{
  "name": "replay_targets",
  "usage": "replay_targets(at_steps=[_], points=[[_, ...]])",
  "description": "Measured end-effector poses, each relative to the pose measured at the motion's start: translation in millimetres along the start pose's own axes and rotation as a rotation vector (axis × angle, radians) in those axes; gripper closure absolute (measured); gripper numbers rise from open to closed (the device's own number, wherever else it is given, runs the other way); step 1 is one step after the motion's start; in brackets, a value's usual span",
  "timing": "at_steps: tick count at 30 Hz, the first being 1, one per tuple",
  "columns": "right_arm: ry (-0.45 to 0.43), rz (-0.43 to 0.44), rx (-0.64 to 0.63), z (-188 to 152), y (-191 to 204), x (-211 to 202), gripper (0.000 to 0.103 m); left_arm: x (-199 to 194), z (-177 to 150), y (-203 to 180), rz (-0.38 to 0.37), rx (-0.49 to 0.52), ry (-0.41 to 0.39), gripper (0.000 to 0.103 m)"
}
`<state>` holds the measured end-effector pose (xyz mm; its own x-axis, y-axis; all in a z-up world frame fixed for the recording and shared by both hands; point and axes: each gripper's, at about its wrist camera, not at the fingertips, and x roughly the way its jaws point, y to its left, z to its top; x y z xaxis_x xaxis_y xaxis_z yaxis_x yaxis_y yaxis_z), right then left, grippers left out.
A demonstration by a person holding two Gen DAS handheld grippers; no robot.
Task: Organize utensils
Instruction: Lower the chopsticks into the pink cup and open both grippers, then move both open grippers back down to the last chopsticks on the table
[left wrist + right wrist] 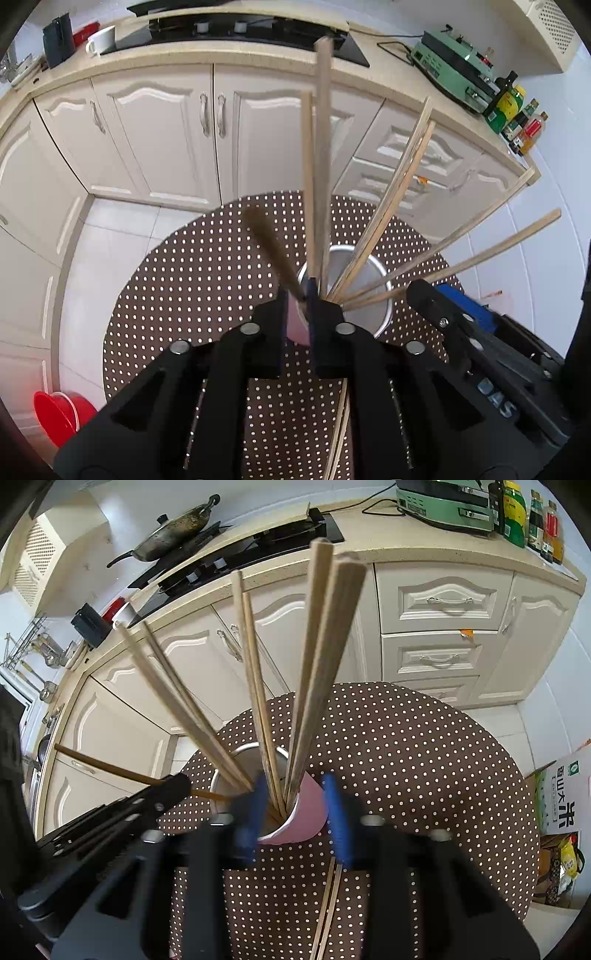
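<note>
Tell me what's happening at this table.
A person is sorting chopsticks with tongs in each hand. The right tongs stand open around a pink cup that already holds several pale chopsticks, on the dotted table. The left tongs, nearly closed, have a dark chopstick between them, aimed down at the cup; whether they grip it is unclear. A metal pot stands just behind.

Both views are bright and evenly lit, with soft daylight-like light and only faint shadows on the round brown tablecloth with white dots (192, 280). The fisheye lens bends the cream cabinet doors (155, 129) and beige speckled countertop (424, 550) into curves, and the corners fall to black. A dark wooden chopstick (271, 254) is smeared by motion blur in the left view. The blue-padded fingers (338, 812) are blurred in the right view, and the near pale wooden chopsticks (325, 657) look soft. Mild glare sits on the glossy white floor tiles (110, 258).
</note>
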<state>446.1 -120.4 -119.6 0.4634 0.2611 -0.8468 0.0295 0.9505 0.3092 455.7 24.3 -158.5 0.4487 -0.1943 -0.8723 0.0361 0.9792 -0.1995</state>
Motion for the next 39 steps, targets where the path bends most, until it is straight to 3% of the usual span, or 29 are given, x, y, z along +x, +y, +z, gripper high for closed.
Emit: replay_targets(at_steps=[6, 8, 10, 30, 39], points=[[0.003, -0.007, 0.033, -5, -8, -4, 0.051, -2, -7, -3, -0.001, 0.035, 0.008, 0.088], [0.004, -0.007, 0.042, -7, -9, -7, 0.050, -5, -11, -3, -0.001, 0.040, 0.009, 0.079], [0.002, -0.014, 0.040, -11, -10, -11, 0.048, -10, -15, -3, 0.000, 0.045, -0.006, 0.057], [0.002, -0.043, 0.049, -47, -22, -39, 0.035, -43, -58, 9, 0.037, 0.032, -0.036, 0.057], [0.064, -0.102, 0.047, -80, -31, -31, 0.028, -45, -93, 10, 0.070, 0.028, -0.007, 0.055]])
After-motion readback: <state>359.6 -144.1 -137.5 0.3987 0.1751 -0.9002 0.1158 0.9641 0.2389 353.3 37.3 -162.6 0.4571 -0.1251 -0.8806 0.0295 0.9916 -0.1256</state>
